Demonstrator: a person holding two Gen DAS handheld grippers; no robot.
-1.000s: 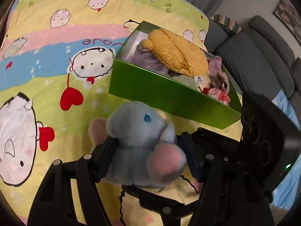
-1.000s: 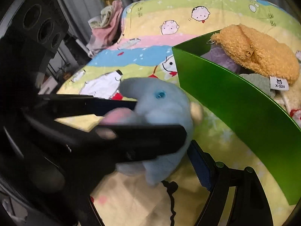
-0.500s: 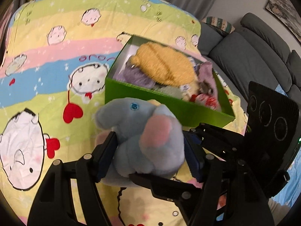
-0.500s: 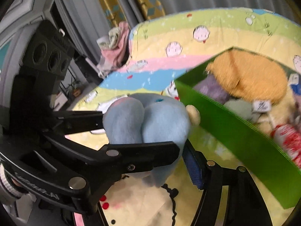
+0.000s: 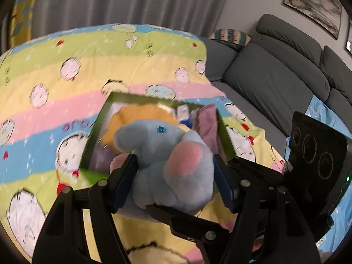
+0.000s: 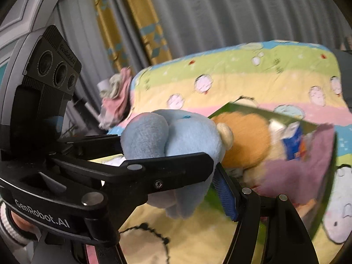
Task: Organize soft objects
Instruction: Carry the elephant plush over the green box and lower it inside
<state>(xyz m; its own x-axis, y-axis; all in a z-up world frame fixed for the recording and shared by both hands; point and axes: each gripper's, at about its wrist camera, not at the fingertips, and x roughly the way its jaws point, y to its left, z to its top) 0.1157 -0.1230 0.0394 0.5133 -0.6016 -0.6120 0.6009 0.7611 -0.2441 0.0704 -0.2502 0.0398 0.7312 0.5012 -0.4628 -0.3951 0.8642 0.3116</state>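
elephant plush (image 5: 169,167) hangs over the green box (image 5: 87,154), held by left gripper (image 5: 173,182) jaws; right gripper (image 6: 222,171) jaws touch it too. better to lower it into free space, then release gently.

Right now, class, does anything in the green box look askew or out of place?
Yes: a mauve cloth drapes over the green cardboard box's right rim instead of lying inside, and the box looks overfull, with the fluffy orange plush heaped on top.

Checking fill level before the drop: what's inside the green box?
Inside the green box: an orange plush, purple fabric, a blue-printed item and a lilac plush. The blue elephant covers the middle; the box floor is hidden.
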